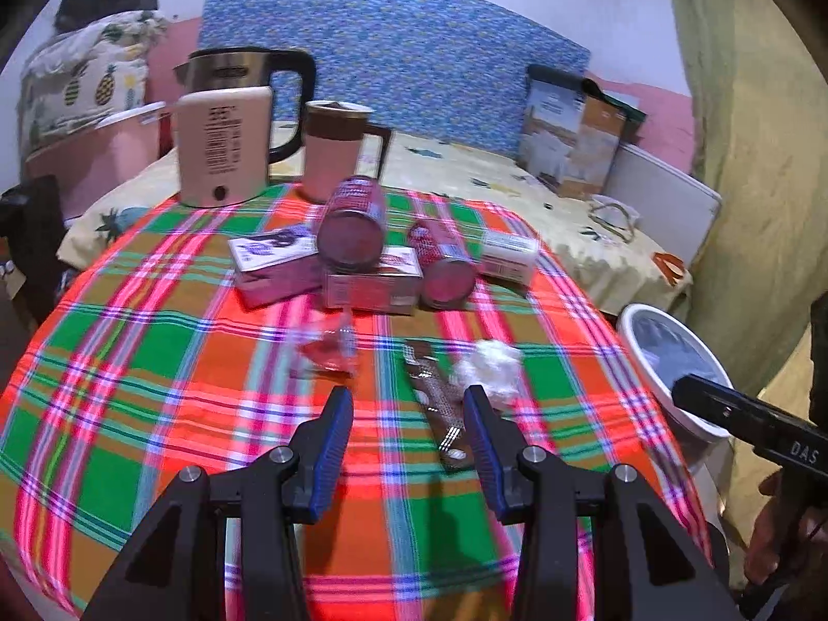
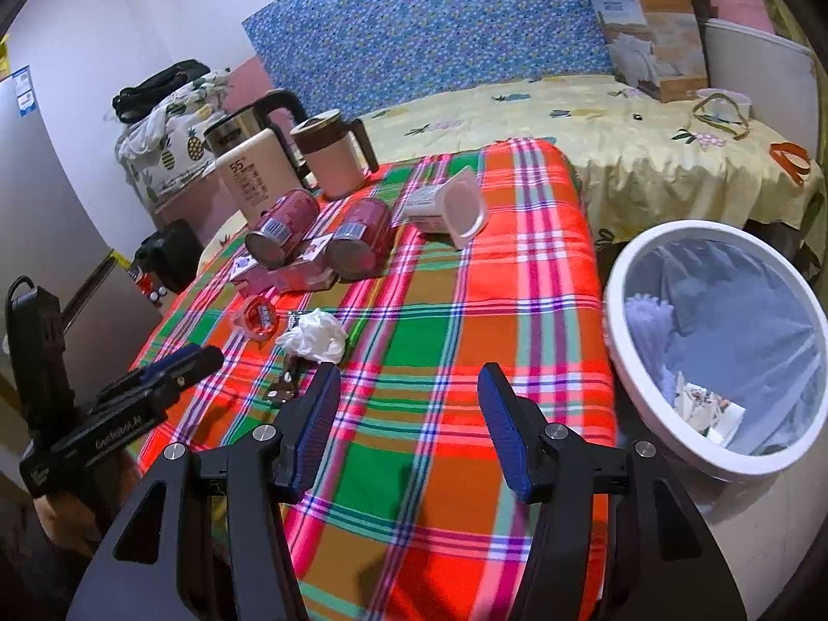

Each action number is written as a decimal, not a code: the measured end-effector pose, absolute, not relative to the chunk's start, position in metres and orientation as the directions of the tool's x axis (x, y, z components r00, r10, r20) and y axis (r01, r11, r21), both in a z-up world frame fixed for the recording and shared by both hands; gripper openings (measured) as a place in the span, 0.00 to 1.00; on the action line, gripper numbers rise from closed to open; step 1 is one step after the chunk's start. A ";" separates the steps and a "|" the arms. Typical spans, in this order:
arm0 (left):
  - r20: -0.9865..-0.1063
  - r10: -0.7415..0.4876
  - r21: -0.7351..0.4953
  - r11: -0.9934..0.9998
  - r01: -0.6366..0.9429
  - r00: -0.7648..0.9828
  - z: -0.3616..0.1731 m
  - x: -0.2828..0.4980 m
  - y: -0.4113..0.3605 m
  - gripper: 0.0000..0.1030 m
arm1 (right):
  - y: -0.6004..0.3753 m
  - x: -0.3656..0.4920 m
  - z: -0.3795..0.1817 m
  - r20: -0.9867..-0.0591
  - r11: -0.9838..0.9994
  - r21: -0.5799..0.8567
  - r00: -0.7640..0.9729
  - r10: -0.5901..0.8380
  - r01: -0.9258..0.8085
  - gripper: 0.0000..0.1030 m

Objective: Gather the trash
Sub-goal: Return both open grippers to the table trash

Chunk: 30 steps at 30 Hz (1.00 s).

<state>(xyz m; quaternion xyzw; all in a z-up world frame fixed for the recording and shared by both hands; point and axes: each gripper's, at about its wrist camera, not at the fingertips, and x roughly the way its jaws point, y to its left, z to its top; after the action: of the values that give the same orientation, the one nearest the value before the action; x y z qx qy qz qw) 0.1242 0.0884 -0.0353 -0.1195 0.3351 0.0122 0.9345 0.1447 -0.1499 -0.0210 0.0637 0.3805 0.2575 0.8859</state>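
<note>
On the plaid tablecloth (image 1: 155,362) lie a brown wrapper (image 1: 440,403), a crumpled white tissue (image 1: 489,367) and a red jelly cup (image 1: 326,352). My left gripper (image 1: 409,403) hovers just in front of them, open and empty, its right finger beside the wrapper. Farther back lie two pink cans (image 1: 352,227), two small cartons (image 1: 274,264) and a tipped yoghurt cup (image 1: 509,253). My right gripper (image 2: 409,383) is open and empty over the cloth's right part, next to the white trash bin (image 2: 621,321), which holds paper scraps (image 2: 704,409).
A kettle (image 1: 248,72), a pink container (image 1: 222,150) and a pink mug (image 1: 334,150) stand at the table's far edge. Behind is a bed with a yellow sheet (image 2: 569,119) and a cardboard box (image 2: 652,26). The bin stands off the table's right side.
</note>
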 end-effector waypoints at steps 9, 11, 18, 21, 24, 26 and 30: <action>-0.650 -0.019 -0.215 0.963 -0.160 0.759 -0.047 0.144 0.115 0.49 | -0.127 0.152 -0.021 -0.646 0.835 0.316 0.542 0.537 -0.451 0.55; -0.657 -0.017 -0.216 0.962 -0.166 0.754 -0.051 0.148 0.118 0.49 | -0.120 0.153 -0.022 -0.649 0.828 0.315 0.531 0.545 -0.464 0.55; -0.685 -0.026 -0.237 0.953 -0.188 0.728 -0.066 0.172 0.129 0.49 | -0.105 0.161 -0.026 -0.660 0.817 0.315 0.507 0.555 -0.483 0.55; -0.688 -0.034 -0.253 0.947 -0.196 0.725 -0.070 0.180 0.133 0.49 | -0.101 0.167 -0.023 -0.661 0.819 0.311 0.510 0.551 -0.481 0.55; -0.695 -0.046 -0.272 0.940 -0.204 0.718 -0.073 0.187 0.135 0.49 | -0.095 0.176 -0.021 -0.660 0.820 0.308 0.513 0.549 -0.482 0.55; -0.698 -0.068 -0.289 0.938 -0.194 0.713 -0.074 0.190 0.136 0.49 | -0.090 0.181 -0.020 -0.662 0.820 0.303 0.512 0.548 -0.485 0.55; -0.714 -0.091 -0.304 0.933 -0.190 0.695 -0.079 0.195 0.136 0.42 | -0.080 0.197 -0.022 -0.668 0.824 0.310 0.508 0.544 -0.475 0.55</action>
<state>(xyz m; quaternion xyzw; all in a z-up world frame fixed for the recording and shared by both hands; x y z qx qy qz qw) 0.1950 0.1357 -0.0789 -0.1803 0.3898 0.0276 0.9026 0.1968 -0.0799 -0.0220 0.0433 0.3997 0.2935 0.8673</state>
